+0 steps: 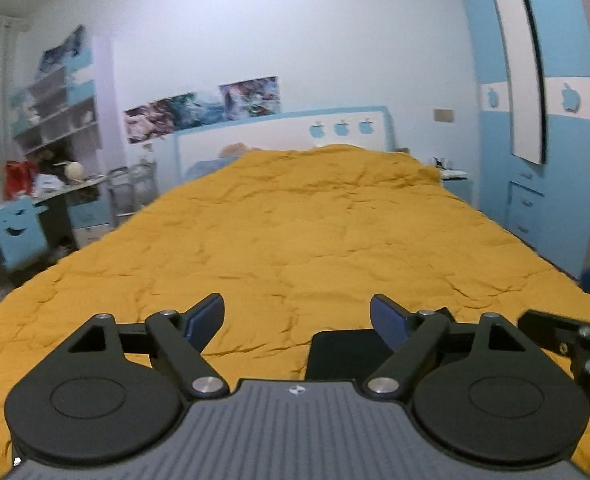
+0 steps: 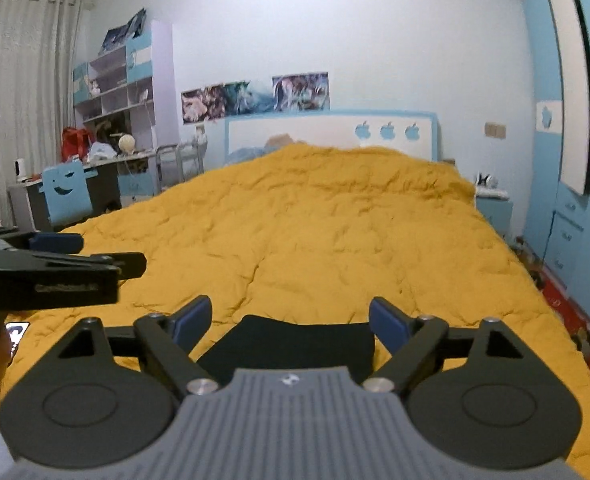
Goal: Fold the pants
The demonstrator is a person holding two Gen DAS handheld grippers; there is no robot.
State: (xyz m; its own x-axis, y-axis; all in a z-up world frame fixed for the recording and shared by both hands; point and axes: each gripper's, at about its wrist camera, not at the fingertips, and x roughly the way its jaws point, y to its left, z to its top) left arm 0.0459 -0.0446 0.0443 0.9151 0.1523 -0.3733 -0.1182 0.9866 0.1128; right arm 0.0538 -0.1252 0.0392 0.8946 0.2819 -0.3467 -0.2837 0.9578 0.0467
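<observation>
The black pants [image 2: 295, 346] lie as a compact flat dark shape on the yellow bedspread [image 2: 315, 232] near the bed's front edge. In the right wrist view they sit just under and between my fingers. In the left wrist view the pants [image 1: 341, 354] lie low and right of centre, partly behind the right finger. My left gripper [image 1: 297, 316] is open and empty above the bedspread [image 1: 295, 224]. My right gripper [image 2: 291, 318] is open and empty above the pants. The left gripper also shows at the left of the right wrist view [image 2: 55, 264].
A blue and white headboard [image 2: 331, 132] stands at the far end. A desk with a blue chair [image 2: 67, 196] and shelves [image 2: 115, 88] are on the left. A blue wardrobe [image 2: 575, 160] and a nightstand [image 2: 493, 204] are on the right. A phone [image 2: 17, 334] lies at the left.
</observation>
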